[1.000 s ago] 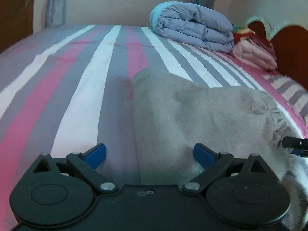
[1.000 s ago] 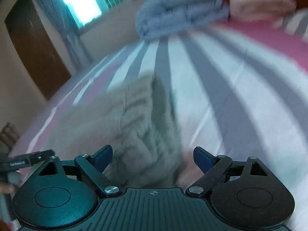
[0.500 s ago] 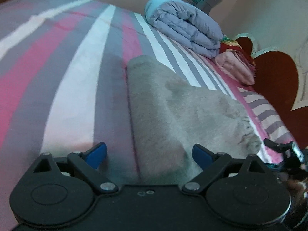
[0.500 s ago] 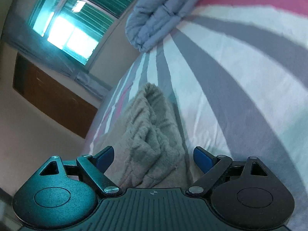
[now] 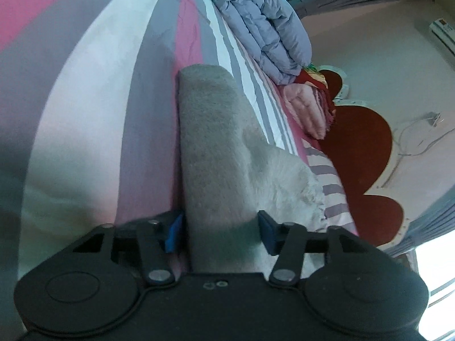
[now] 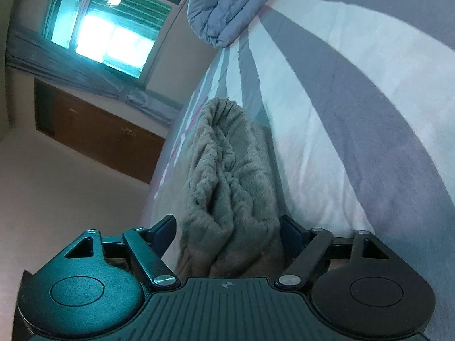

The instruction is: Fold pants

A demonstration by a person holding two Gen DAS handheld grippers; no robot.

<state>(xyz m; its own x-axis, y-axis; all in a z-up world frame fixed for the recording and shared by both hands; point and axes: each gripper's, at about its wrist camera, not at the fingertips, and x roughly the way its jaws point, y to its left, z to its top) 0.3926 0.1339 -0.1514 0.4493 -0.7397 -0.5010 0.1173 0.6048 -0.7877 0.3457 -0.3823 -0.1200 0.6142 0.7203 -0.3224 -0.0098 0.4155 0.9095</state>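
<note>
No text, label, brand or number can be read on anything here.

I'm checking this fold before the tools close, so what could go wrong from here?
1. The right tool straddles a thick, bunched end of the grey pants; closing may pinch only some layers, and the rest could sag.
2. The left tool sits low against the striped bedsheet, so it might catch the sheet too.
3. Uneven lifting could undo the fold.

Striped pink, grey and white bedsheet (image 5: 93,91); folded lavender duvet (image 5: 267,25) near dark red headboard (image 5: 361,153); pink folded blanket (image 5: 305,108) beside; window (image 6: 111,28), wooden cabinet (image 6: 96,133).
</note>
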